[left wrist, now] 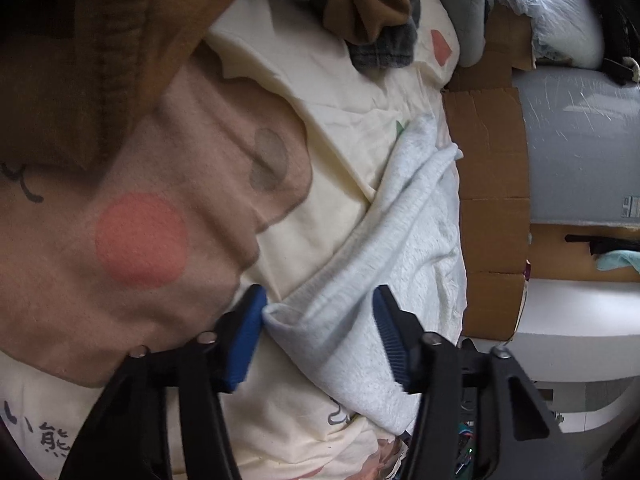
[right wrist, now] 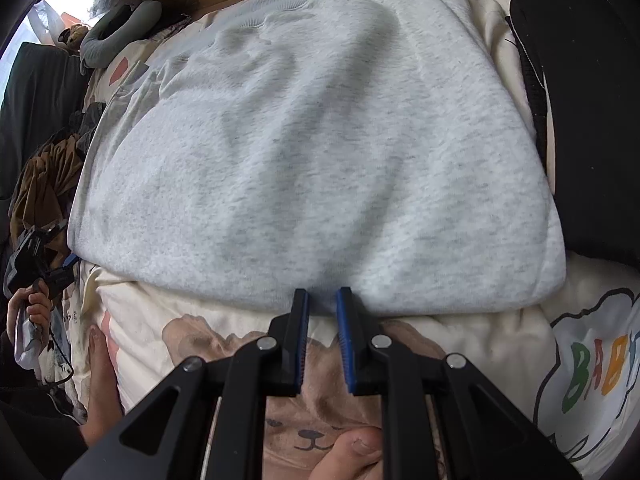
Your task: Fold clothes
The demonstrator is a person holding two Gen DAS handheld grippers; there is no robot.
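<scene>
The left gripper [left wrist: 320, 320] has its fingers wide apart around a corner of the grey sweatshirt [left wrist: 400, 248], which lies on the bed [left wrist: 320, 128]. The right gripper [right wrist: 322, 320] shows a narrow gap between its fingers, their tips at the sweatshirt's near edge.

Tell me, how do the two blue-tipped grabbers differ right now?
The left gripper stands wide open around a bunched corner of the grey sweatshirt; the right gripper has only a narrow gap and sits at the sweatshirt's folded edge, with no cloth seen between its pads. Both have black frames and blue pads.
</scene>
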